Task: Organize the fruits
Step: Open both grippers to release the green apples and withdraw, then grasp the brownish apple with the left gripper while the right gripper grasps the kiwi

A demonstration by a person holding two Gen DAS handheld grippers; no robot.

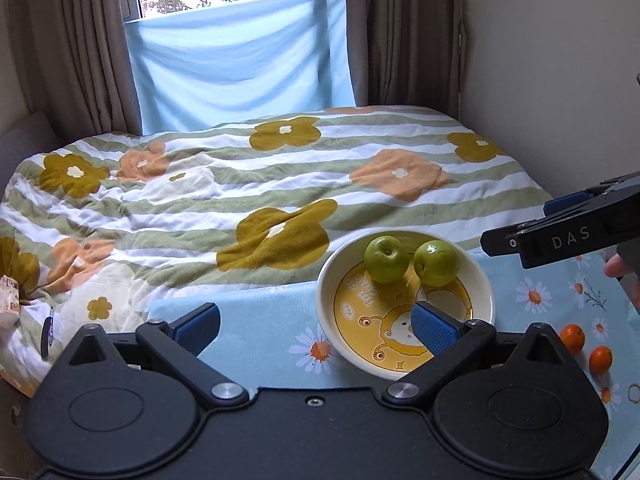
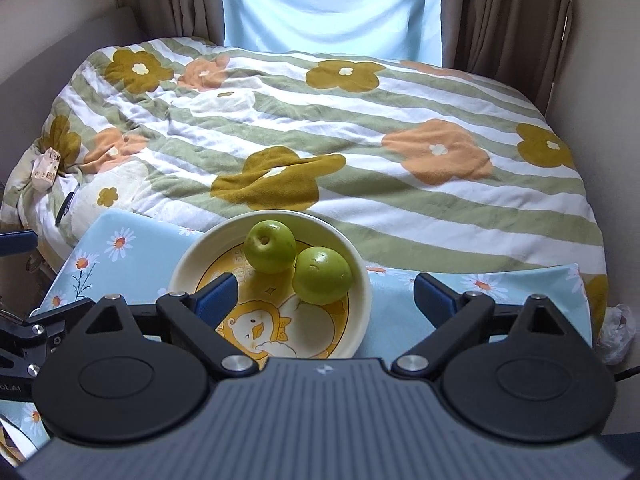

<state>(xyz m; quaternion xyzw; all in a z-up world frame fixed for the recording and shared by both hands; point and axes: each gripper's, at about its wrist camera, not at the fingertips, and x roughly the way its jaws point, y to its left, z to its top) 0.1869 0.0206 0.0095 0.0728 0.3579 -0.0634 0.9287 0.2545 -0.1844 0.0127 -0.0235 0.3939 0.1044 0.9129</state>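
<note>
A cream bowl (image 1: pixel 404 368) with a yellow cartoon inside stands on a blue daisy tablecloth (image 1: pixel 260 340). Two green apples (image 1: pixel 386 260) (image 1: pixel 436 263) lie in its far half. Two small oranges (image 1: pixel 572 338) (image 1: pixel 601 360) lie on the cloth to the bowl's right. My left gripper (image 1: pixel 316 320) is open and empty, its right finger over the bowl's near side. My right gripper (image 2: pixel 326 292) is open and empty above the bowl (image 2: pixel 362 300), with the apples (image 2: pixel 270 246) (image 2: pixel 323 276) just ahead between its fingers. It also shows in the left wrist view (image 1: pixel 520 224).
A bed with a striped flower quilt (image 1: pixel 240 184) lies right behind the table. Brown curtains (image 1: pixel 408 32) and a light blue sheet (image 1: pixel 240 52) hang at the window. A white plastic bag (image 2: pixel 618 332) sits at the table's right end.
</note>
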